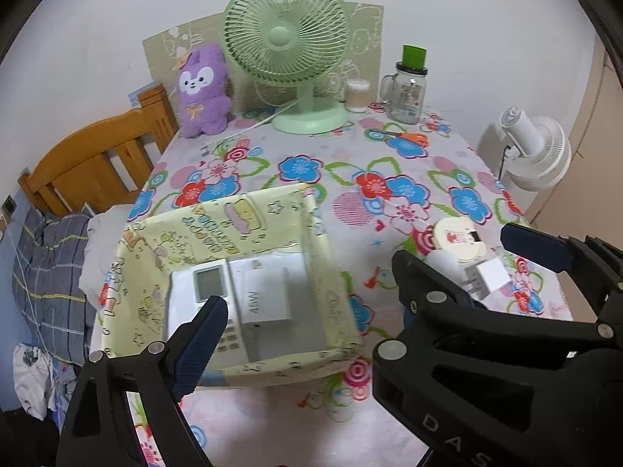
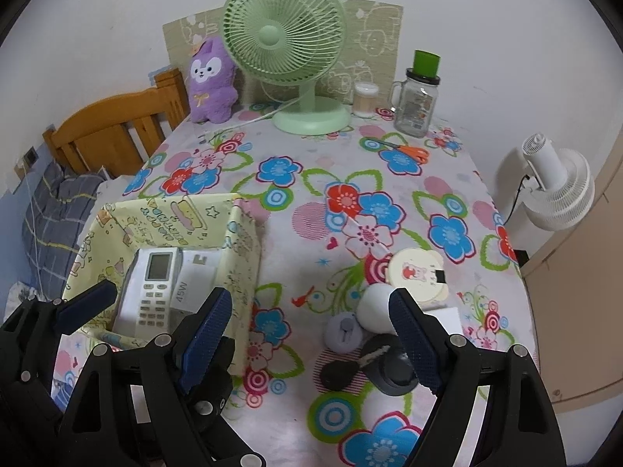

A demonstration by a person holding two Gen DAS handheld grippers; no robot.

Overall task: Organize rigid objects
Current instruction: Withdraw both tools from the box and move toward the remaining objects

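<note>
A pale yellow printed box point(image 1: 241, 222) sits on the flowered table; it also shows in the right wrist view point(image 2: 241, 241). Inside lie a white remote point(image 2: 152, 292) and a white 45W charger box point(image 1: 268, 292). My left gripper point(image 1: 307, 299) is open and empty above the box's near edge. My right gripper point(image 2: 311, 323) is open and empty over a cluster of small things: a white egg-shaped object point(image 2: 373, 307), a lilac round piece point(image 2: 344, 330), a black key point(image 2: 342, 371), a dark round object point(image 2: 393, 373) and a round cream case point(image 2: 416, 272).
At the back stand a green fan point(image 2: 284, 39), a purple plush point(image 2: 212, 81), a cotton-swab jar point(image 2: 366, 99) and a glass mug with green lid point(image 2: 418, 101). Orange scissors point(image 2: 409, 151) lie near them. A bed headboard point(image 2: 117, 132) is left, a white fan point(image 2: 557, 190) right.
</note>
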